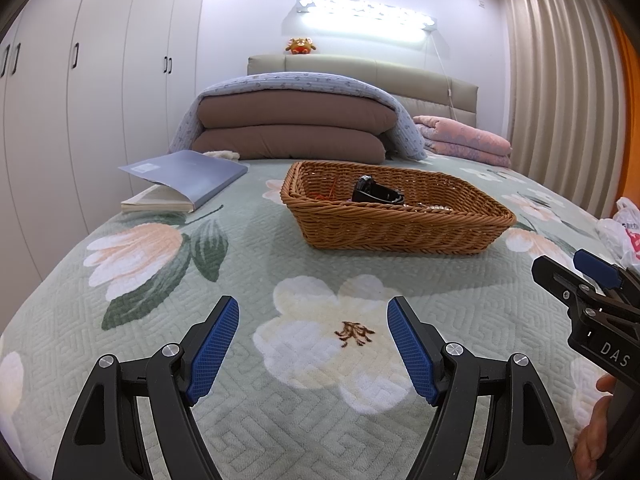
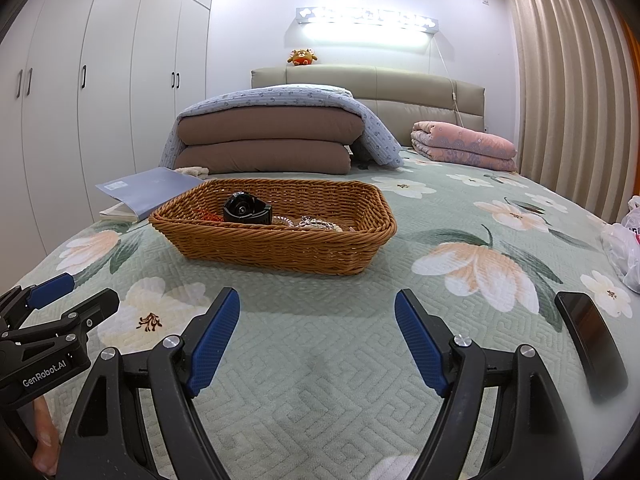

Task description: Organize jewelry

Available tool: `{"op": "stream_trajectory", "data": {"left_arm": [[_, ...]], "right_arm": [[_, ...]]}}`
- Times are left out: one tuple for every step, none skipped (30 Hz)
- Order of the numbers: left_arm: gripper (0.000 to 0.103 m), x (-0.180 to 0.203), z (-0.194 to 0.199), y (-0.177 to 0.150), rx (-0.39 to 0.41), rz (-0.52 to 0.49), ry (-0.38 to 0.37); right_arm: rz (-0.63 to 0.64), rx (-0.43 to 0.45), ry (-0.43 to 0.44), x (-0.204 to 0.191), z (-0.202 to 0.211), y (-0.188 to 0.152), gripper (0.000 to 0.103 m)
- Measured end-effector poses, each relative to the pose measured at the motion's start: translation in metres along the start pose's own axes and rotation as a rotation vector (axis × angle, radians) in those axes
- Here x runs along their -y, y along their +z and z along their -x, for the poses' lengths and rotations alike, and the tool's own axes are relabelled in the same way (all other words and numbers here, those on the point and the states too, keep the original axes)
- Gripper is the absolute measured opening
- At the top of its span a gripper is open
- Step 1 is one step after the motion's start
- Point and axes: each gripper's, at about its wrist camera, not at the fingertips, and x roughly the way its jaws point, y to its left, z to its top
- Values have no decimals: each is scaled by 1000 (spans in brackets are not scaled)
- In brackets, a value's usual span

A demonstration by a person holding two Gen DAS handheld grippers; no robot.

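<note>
A brown wicker basket stands on the green floral bedspread. In it lie a black watch, a red-orange string piece and pale bead bracelets. My left gripper is open and empty, low over the bed in front of the basket. My right gripper is open and empty, in front of the basket and to its right. Each gripper shows at the edge of the other's view, the right and the left.
A grey-blue book lies left of the basket. Folded brown and blue quilts and pink bedding sit by the headboard. A dark phone and a plastic bag lie at the right.
</note>
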Motion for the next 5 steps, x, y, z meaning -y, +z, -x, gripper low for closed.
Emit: {"op": "stream_trajectory", "data": {"left_arm": [[78,0,0,0,0,1,1],[78,0,0,0,0,0,2],[78,0,0,0,2,2,6],[78,-1,2,0,9,4,14],[78,-1,3,0,13,5,17]], "right_arm": [[0,0,0,0,0,0,82],[0,0,-1,0,0,0,82],[0,0,-1,0,0,0,82],[0,0,0,0,0,0,82],[0,0,0,0,0,0,82]]}}
